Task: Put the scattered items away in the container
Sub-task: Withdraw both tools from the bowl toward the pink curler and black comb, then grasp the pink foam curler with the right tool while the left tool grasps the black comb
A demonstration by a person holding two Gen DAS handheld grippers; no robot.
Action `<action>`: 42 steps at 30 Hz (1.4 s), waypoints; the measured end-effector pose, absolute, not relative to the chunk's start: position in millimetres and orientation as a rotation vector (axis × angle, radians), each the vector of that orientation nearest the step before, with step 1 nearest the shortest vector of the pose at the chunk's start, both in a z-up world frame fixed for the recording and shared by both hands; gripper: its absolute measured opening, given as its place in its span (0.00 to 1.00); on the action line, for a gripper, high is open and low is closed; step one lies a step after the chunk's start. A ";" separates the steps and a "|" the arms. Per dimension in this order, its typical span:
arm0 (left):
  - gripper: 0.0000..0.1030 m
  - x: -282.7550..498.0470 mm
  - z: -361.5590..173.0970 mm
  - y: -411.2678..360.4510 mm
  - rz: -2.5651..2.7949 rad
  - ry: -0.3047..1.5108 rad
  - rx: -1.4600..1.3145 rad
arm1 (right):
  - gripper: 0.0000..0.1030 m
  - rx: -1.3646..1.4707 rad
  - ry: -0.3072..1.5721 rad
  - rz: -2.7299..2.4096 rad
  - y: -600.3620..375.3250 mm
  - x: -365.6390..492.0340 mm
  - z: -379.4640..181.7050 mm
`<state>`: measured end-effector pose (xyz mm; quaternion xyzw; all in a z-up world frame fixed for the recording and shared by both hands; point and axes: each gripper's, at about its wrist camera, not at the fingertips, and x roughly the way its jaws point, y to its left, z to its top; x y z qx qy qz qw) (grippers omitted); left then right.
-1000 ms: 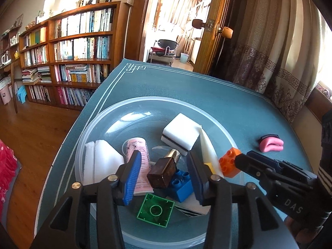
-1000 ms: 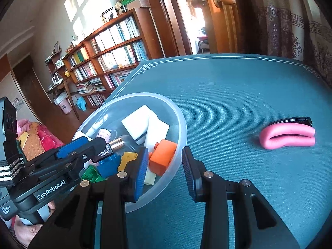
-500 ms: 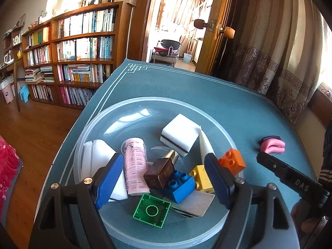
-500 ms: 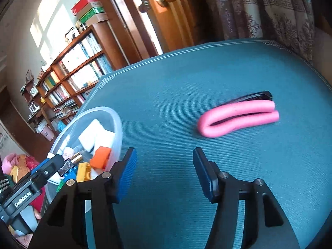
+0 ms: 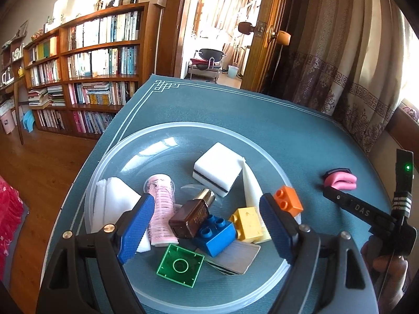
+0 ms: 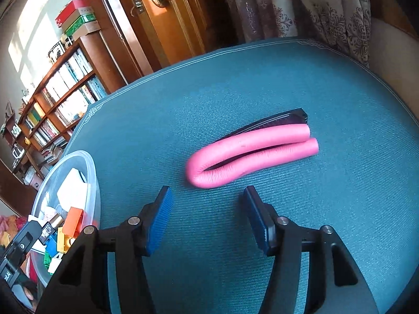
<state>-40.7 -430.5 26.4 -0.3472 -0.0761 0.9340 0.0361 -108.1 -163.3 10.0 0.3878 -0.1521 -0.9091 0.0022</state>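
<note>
Right wrist view: our right tongs (image 6: 207,217) spread wide, empty, low over teal tabletop (image 6: 262,91). Pink foam curler (image 6: 248,154) lies just ahead of tips, untouched. Clear bowl (image 6: 91,172) far left. Left wrist view: our left tongs (image 5: 204,225) spread above bowl, blue brick (image 5: 217,235) and brown bottle (image 5: 191,217) between tips.

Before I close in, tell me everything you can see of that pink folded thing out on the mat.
The pink foam tube is a soft-looking rod bent double into a narrow U, creased at the bend, its two cut ends side by side. It lies flat on the teal mat, outside the bowl, touching a black comb-like piece behind it. The open right claw faces the bend, apart from it.
</note>
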 end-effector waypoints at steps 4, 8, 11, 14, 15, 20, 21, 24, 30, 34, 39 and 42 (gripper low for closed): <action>0.83 -41.3 26.6 -425.6 2.859 -0.219 -1.069 | 0.67 1.221 -0.473 -2.887 -165.0 -117.9 11.1; 0.83 -40.7 29.0 -421.3 2.856 -0.190 -1.061 | 0.68 1.238 -0.451 -2.959 -162.2 -123.5 9.1; 0.83 -40.9 30.6 -419.8 2.854 -0.180 -1.057 | 0.68 1.239 -0.459 -3.002 -150.3 -120.7 7.5; 0.83 -41.9 30.8 -415.5 2.848 -0.177 -1.057 | 0.67 1.247 -0.480 -3.036 -133.9 -115.1 7.8; 0.83 -41.9 30.8 -413.3 2.845 -0.174 -1.057 | 0.67 1.243 -0.489 -3.036 -129.4 -112.4 8.0; 0.83 -39.9 32.0 -397.6 2.821 -0.126 -1.045 | 0.67 1.240 -0.506 -3.054 -103.2 -97.6 8.2; 0.83 -39.4 32.5 -394.2 2.816 -0.117 -1.042 | 0.67 1.243 -0.507 -3.061 -98.2 -94.2 8.2; 0.84 -38.0 34.7 -384.1 2.802 -0.092 -1.032 | 0.67 1.240 -0.519 -3.058 -83.0 -84.5 8.3; 0.84 -36.5 38.7 -366.9 2.783 -0.063 -1.015 | 0.67 1.251 -0.495 -3.056 -59.7 -64.4 8.4; 0.84 -36.1 39.2 -354.2 2.766 -0.040 -1.008 | 0.67 1.261 -0.482 -3.050 -49.7 -50.6 8.8; 0.84 -36.3 38.9 -335.7 2.741 -0.012 -1.006 | 0.68 1.253 -0.589 -3.033 -34.5 -47.2 10.9; 0.84 -34.7 39.8 -325.0 2.726 0.017 -0.997 | 0.68 1.252 -0.617 -3.034 -32.6 -53.5 11.0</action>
